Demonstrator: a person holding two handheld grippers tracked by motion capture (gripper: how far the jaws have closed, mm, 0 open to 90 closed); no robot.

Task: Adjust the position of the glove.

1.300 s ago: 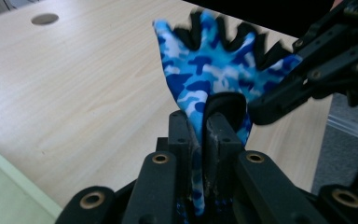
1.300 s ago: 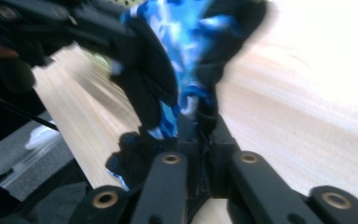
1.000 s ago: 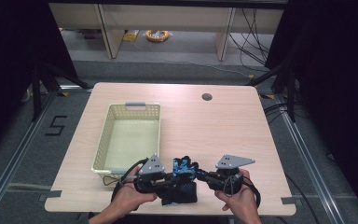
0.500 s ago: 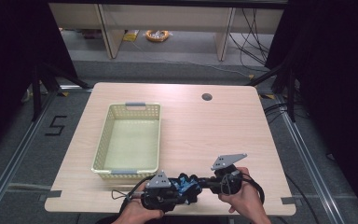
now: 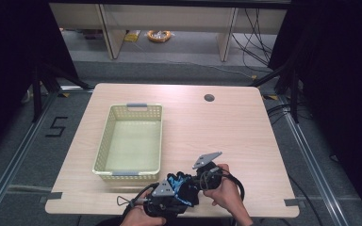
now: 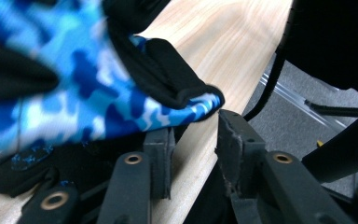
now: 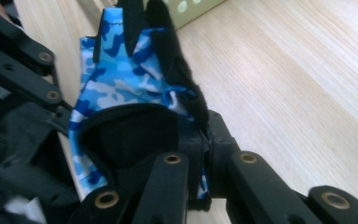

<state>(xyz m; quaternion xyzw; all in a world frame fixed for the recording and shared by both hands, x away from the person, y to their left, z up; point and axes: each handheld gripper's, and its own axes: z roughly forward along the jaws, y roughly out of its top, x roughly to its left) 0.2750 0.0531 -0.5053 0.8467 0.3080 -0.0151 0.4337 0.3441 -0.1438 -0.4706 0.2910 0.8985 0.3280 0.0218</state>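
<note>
Right gripper point(image 7: 204, 140) fingers pinch the cuff edge of the blue camo glove point(image 7: 126, 79), near the counter's point(image 5: 226, 127) front edge, just short of the yellow basket point(image 5: 129, 141). Left gripper point(image 6: 193, 144) fingers stand narrowly apart, holding nothing; the glove's tip hangs just above the gap, probably not touching. To grab well: slide the left fingers further under the fabric before closing.
</note>
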